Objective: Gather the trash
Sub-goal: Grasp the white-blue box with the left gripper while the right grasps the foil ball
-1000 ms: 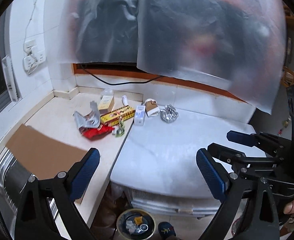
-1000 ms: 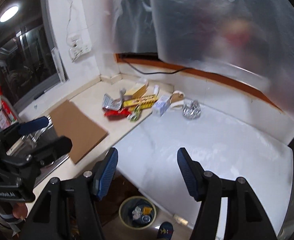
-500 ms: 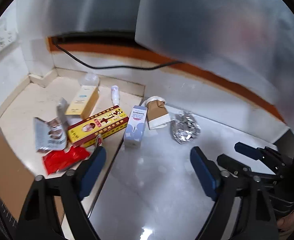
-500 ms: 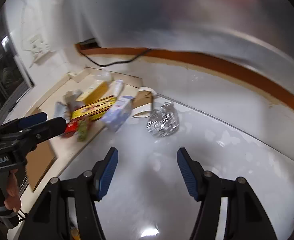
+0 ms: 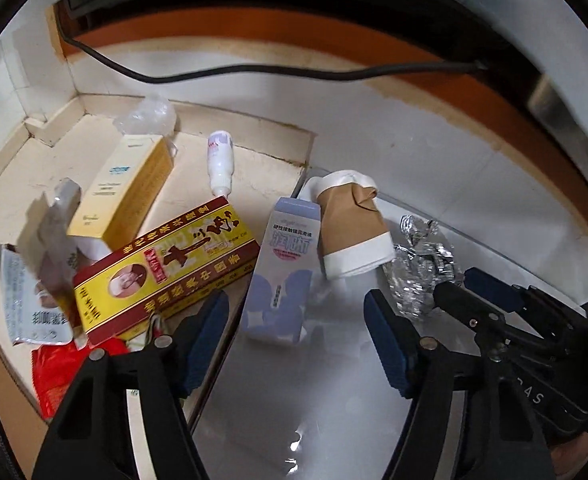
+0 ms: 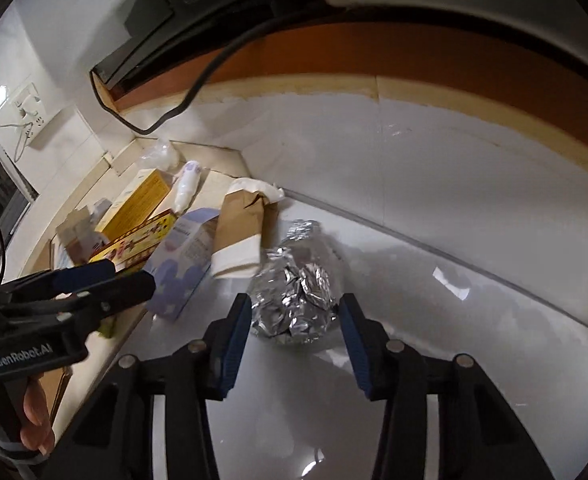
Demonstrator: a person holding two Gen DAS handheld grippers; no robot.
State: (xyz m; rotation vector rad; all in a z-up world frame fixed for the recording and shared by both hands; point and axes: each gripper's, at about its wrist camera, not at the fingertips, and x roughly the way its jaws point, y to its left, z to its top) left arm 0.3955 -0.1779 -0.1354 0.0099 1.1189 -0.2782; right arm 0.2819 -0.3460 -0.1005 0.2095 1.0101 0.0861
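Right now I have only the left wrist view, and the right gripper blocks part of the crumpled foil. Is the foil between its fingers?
Observer: Yes. In the right wrist view the foil ball sits between the fingers of the right gripper. Its jaws are closing, with a slim gap on each side.
Operator: Is the paper cup inside the fingers too?
Observer: No. The paper cup lies beyond the fingertips, up and left of the foil.

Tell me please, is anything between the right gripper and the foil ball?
Nothing visible. The crumpled foil ball lies on the white countertop directly between the right gripper jaws, which are closing around it. The paper cup lies just behind it.
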